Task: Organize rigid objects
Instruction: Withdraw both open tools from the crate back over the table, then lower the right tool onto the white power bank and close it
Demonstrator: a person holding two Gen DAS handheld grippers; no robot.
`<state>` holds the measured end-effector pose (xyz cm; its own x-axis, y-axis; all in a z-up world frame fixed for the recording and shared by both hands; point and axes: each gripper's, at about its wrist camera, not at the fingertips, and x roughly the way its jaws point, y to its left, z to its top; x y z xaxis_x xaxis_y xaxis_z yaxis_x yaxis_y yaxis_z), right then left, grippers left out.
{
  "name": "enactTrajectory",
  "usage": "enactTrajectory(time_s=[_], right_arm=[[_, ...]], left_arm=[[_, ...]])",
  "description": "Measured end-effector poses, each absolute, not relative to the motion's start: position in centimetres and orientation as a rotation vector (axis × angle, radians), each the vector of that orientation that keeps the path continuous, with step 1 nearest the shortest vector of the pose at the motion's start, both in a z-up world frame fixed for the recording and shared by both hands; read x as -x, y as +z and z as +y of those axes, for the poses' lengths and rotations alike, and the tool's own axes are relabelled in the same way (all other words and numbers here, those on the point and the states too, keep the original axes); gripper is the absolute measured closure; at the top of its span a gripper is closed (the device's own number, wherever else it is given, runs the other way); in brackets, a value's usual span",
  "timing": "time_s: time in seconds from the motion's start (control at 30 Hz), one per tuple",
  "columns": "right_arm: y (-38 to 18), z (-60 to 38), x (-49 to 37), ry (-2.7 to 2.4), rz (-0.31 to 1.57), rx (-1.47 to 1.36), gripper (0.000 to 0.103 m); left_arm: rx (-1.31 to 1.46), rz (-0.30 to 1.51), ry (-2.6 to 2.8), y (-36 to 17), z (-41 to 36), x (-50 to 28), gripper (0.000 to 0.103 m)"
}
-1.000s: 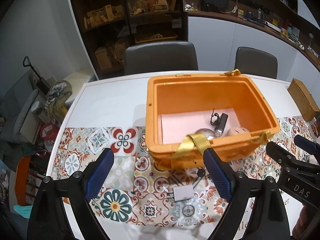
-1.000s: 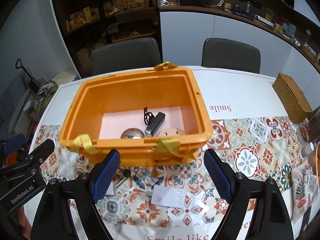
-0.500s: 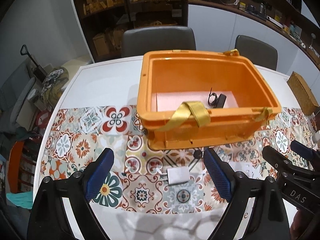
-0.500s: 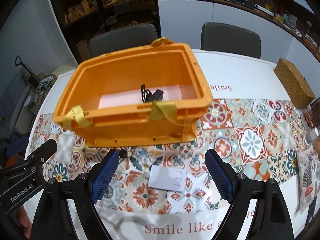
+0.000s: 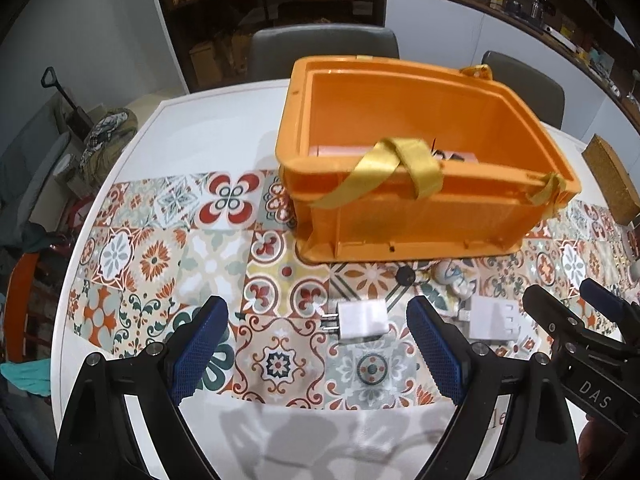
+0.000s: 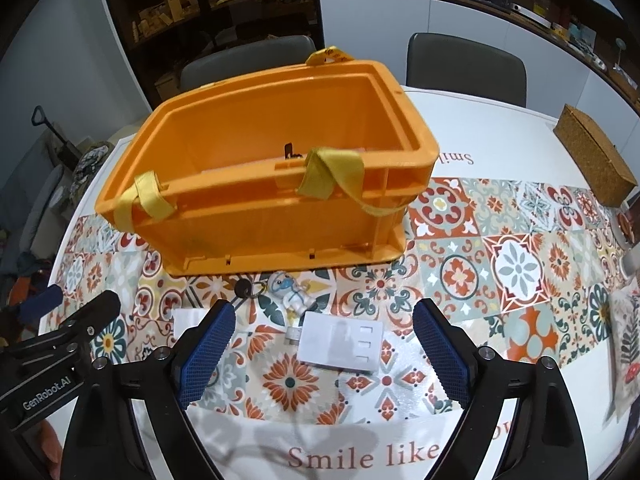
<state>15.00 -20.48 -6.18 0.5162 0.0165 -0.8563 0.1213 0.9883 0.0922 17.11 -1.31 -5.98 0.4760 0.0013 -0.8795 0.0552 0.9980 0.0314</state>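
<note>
An orange crate (image 5: pixel 420 216) (image 6: pixel 280 232) with yellow straps stands on the patterned tablecloth. In front of it lie a white plug adapter (image 5: pixel 362 320), a flat white socket block (image 6: pixel 340 342) (image 5: pixel 494 322), a small white figurine keychain (image 6: pixel 294 294) (image 5: pixel 454 276) and a black round piece (image 6: pixel 242 289). My left gripper (image 5: pixel 316 354) is open above the cloth, with the plug adapter between and just beyond its fingertips, untouched. My right gripper (image 6: pixel 324 354) has its jaws opening, the socket block lying between them, not pressed.
A woven brown box (image 6: pixel 592 156) sits at the table's right edge. Two grey chairs (image 6: pixel 464 62) stand behind the white table (image 5: pixel 208 136). Dark shelves fill the back wall. Small items lie at the far right edge of the cloth.
Both grippers have sunk toward the tablecloth, so the crate's inside is now mostly hidden behind its front wall. The white items now lie between the fingertips. The right jaws stand a little wider.
</note>
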Motion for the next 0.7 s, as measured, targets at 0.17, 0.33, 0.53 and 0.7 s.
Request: enactTrajectory(time_s=[0.17, 0.33, 0.53, 0.7], right_arm=[[-7.7, -20.3, -14.8, -0.066, 1.043, -0.150, 0.012], [-9.1, -20.3, -14.7, -0.067, 1.060, -0.156, 0.010], [-10.8, -20.2, -15.0, -0.072, 1.088, -0.157, 0.009], [-12.2, -20.2, -15.6, -0.074, 1.112, -0.155, 0.009]], left_arm=[[-0.059, 1.101, -0.027, -7.3, -1.3, -16.9, 0.011], [-0.066, 1.119, -0.032, -8.8, -1.4, -16.7, 0.011], [-0.080, 1.153, -0.030, -10.5, -1.6, -16.9, 0.011], [-0.091, 1.161, -0.032, -11.6, -1.8, -17.1, 0.011]])
